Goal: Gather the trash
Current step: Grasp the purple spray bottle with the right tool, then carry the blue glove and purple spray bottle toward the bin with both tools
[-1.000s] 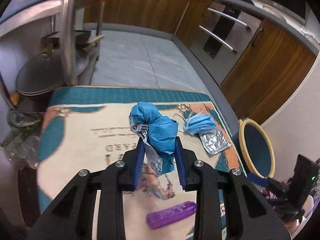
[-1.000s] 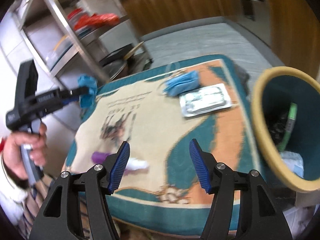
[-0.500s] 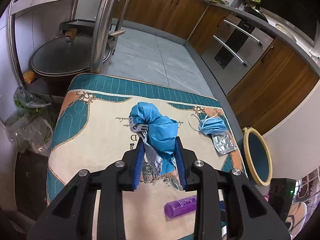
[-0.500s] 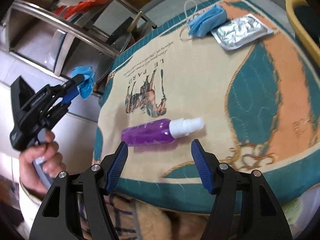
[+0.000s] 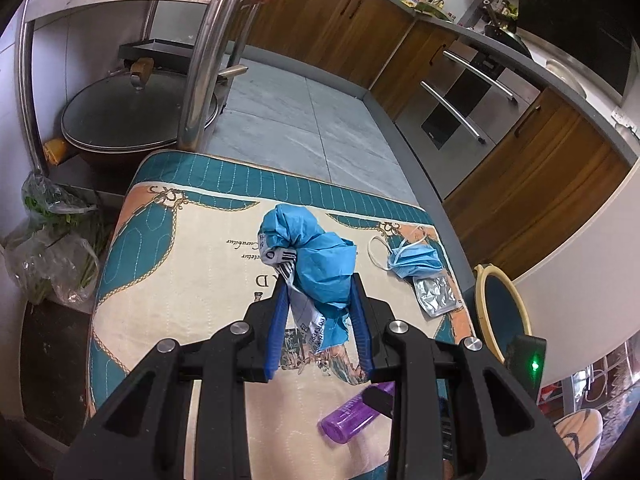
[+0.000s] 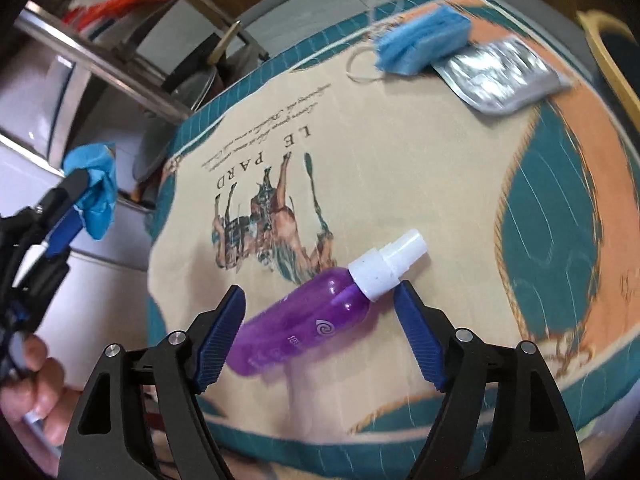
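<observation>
**Q:** Left gripper (image 5: 318, 300), what is being held in it?

**A:** A crumpled blue wad (image 5: 316, 256) with a strip of printed paper is being pinched between its blue pads, raised above the patterned cloth (image 5: 192, 280). It is being kept off to the cloth's near-left side, as the right wrist view shows.

**Q:** And the right gripper (image 6: 320, 320)?

**A:** It is being held wide apart, low over a purple bottle (image 6: 308, 320) lying on its side on the cloth. The bottle's body is lying between the two pads, with the white cap (image 6: 388, 266) pointing up and to the right, close to the right pad. No contact is being made that can be seen.

**Q:** Which step is being worked on?

**A:** The bottle pickup is judged to be under way, while the wad is being carried for the bin (image 5: 500, 312) beside the cloth's far-right corner.

**Q:** What is being called for next?

**A:** Probably the pads are to be closed across the bottle's body, which is round and may roll or slip. A blue mask (image 6: 420, 40) and a foil packet (image 6: 500, 76) are lying uncollected near the bin.
</observation>
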{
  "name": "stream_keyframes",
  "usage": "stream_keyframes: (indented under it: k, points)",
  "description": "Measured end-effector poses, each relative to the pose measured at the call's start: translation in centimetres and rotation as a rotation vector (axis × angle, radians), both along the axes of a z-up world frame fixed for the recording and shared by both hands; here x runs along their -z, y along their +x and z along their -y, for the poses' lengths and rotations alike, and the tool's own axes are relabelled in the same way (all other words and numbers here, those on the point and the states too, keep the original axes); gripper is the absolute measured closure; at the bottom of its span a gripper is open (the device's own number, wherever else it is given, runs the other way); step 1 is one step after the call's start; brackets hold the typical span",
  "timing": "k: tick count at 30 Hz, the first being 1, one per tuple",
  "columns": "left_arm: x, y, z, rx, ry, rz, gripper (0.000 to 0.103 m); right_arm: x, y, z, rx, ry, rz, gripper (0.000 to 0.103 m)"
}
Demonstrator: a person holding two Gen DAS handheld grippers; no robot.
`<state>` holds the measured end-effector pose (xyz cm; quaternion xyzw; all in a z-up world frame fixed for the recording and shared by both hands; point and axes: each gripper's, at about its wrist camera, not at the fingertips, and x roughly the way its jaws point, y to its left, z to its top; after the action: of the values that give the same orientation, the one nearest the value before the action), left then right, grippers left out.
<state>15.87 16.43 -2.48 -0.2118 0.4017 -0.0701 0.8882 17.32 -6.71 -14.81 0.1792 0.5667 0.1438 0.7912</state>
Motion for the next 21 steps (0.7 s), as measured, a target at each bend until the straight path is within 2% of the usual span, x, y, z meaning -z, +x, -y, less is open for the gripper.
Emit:
stream_keyframes:
  k: [3,5,11,14,16,19,21]
  points:
    - [0.1,-0.1,-0.1,-0.005,-0.008,0.000,0.074,0.2,0.9,-0.9,-0.039,-0.035,0.016,0.059]
    - [0.1,-0.1,-0.3,-0.008,-0.014,0.000,0.074,0.2,1.3,-1.4,-0.075,-0.049,0.033,0.062]
    - [0.5,0.1,-0.4,-0.009,-0.030,-0.007,0.074,-0.1,1.5,-2.6,-0.204,-0.125,0.107,0.063]
    - [0.5,0.2,-0.1,-0.006,-0.033,-0.007,0.074,-0.3,1.5,-3.3,-0.268,-0.166,0.108,0.063]
    - [0.5,0.2,0.1,-0.002,-0.037,-0.006,0.074,0.0,1.4,-3.6,-0.291,-0.175,0.075,0.063]
    - [0.5,0.2,0.4,0.005,-0.032,-0.007,0.074,0.0,0.6,-3.6,-0.306,-0.195,0.093,0.063]
    - [0.6,0.3,0.5,0.008,-0.029,-0.011,0.074,-0.1,0.1,-3.3,-0.318,-0.194,0.095,0.067]
